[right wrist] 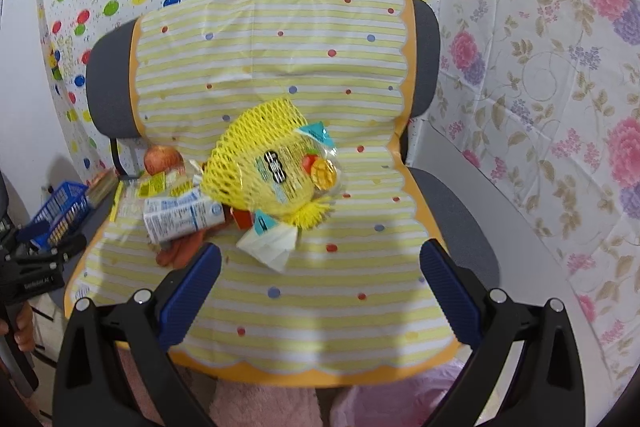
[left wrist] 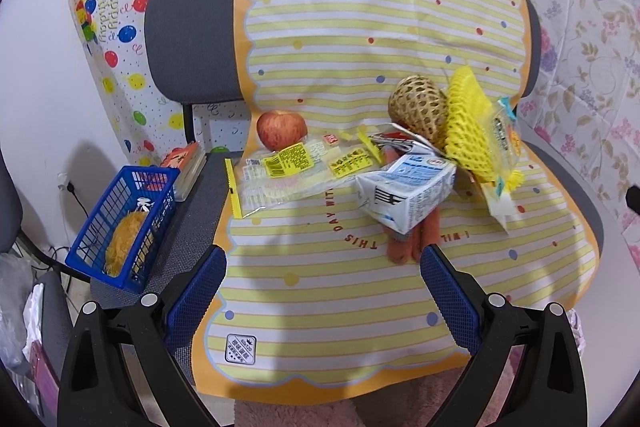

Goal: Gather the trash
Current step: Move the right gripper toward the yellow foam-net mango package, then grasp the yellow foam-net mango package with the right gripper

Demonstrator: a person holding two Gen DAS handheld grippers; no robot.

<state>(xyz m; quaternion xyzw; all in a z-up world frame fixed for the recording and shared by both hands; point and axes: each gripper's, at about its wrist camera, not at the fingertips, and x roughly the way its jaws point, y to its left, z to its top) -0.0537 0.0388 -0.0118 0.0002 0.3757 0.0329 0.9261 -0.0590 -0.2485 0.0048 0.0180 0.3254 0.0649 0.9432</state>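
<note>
A pile of trash lies on the striped yellow cloth (left wrist: 320, 291) over the chair seat: a crushed milk carton (left wrist: 404, 193), clear plastic wrappers with yellow labels (left wrist: 288, 171), yellow foam fruit netting (left wrist: 472, 131) and a snack bag (left wrist: 504, 147). The netting (right wrist: 256, 155) and carton (right wrist: 180, 217) also show in the right wrist view. My left gripper (left wrist: 324, 263) is open and empty, just in front of the carton. My right gripper (right wrist: 320, 259) is open and empty, in front of the netting.
A red apple (left wrist: 280, 129), a brown netted fruit (left wrist: 418, 105) and orange carrot-like pieces (left wrist: 404, 247) sit among the trash. A blue basket (left wrist: 124, 223) with a yellow fluffy thing stands at the seat's left edge, next to a small box (left wrist: 184, 161). Pink bag (right wrist: 400, 399) below.
</note>
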